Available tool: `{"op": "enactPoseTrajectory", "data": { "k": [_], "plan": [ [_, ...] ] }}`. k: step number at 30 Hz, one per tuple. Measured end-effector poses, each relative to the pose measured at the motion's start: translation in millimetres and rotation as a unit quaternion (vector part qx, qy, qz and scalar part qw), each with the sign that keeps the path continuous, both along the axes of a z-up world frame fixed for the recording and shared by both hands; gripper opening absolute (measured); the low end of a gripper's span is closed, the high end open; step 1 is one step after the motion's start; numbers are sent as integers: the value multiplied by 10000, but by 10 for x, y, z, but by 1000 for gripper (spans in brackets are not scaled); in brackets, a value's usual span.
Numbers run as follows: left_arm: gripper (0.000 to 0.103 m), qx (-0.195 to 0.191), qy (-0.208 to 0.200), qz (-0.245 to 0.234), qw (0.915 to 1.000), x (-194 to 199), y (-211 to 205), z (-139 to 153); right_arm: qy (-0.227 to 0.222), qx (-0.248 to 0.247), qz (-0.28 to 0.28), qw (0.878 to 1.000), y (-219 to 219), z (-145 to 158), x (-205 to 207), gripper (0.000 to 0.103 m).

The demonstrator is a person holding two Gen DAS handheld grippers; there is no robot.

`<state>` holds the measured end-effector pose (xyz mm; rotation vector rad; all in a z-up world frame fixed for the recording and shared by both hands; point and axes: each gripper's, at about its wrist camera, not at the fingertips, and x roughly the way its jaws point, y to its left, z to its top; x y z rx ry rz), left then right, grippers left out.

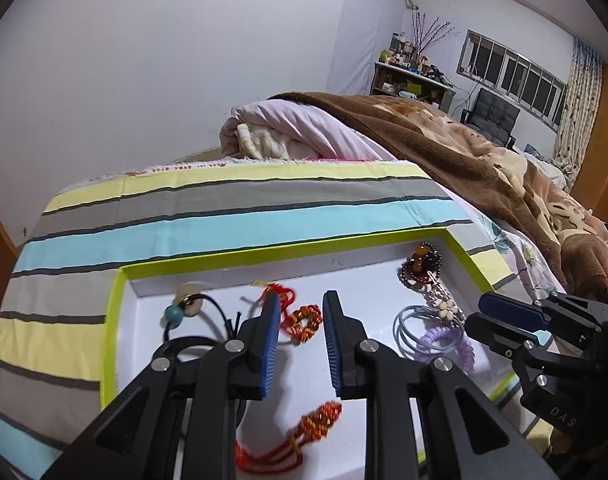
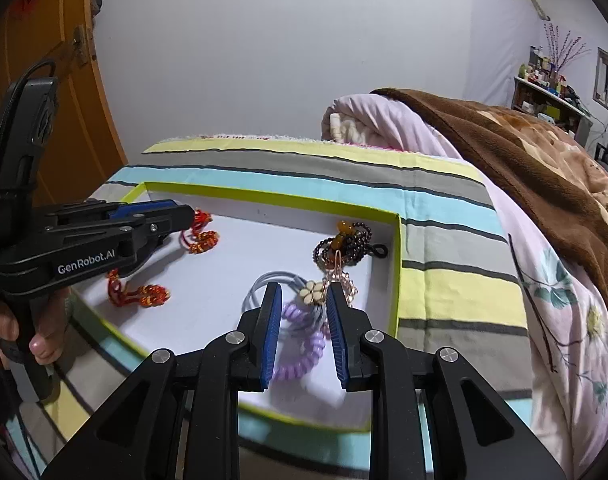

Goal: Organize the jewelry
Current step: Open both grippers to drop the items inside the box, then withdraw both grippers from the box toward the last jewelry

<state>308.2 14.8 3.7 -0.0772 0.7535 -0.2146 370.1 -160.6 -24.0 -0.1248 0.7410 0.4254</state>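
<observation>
A shallow white tray with a lime-green rim [image 1: 263, 254] [image 2: 396, 280] lies on a striped cloth and holds jewelry. My left gripper [image 1: 301, 304] is open above a red-and-gold knotted charm [image 1: 304, 322]; a second red charm [image 1: 316, 424] lies nearer. A black cord with a teal bead [image 1: 173, 314] sits at left. My right gripper [image 2: 301, 294] is open over a purple spiral hair tie [image 2: 304, 344], grey hair bands [image 2: 263, 284] and a flower charm [image 2: 312, 291]. A dark bead bracelet with amber beads [image 2: 344, 240] lies at the tray's far right corner.
The striped cloth [image 1: 223, 220] covers a raised surface on a bed. A pink quilt [image 1: 304, 128] and brown blanket [image 1: 484, 160] lie to the right. A wooden door [image 2: 43, 80] stands at left. A shelf [image 1: 412, 76] and chair stand far back.
</observation>
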Motion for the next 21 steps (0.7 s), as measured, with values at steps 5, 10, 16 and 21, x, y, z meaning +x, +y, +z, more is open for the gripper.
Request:
{"op": "enactPoseTrajectory", "data": {
  "k": [5, 10, 16, 21],
  "plan": [
    [23, -1, -170, 32, 9999, -275, 46, 149, -95, 76, 25, 9999, -44, 107, -224, 24],
    [23, -42, -367, 53, 9993, -629, 87, 288, -173, 149, 79, 9997, -75, 203, -523, 24],
    [23, -11, -578, 147, 9982, -1041, 102, 409, -317, 231, 101, 9992, -140, 320, -909, 24],
    [23, -6, -666, 246, 9975, -1339, 119, 444, -424, 253, 111, 9987, -177, 387, -1194, 24]
  ]
}}
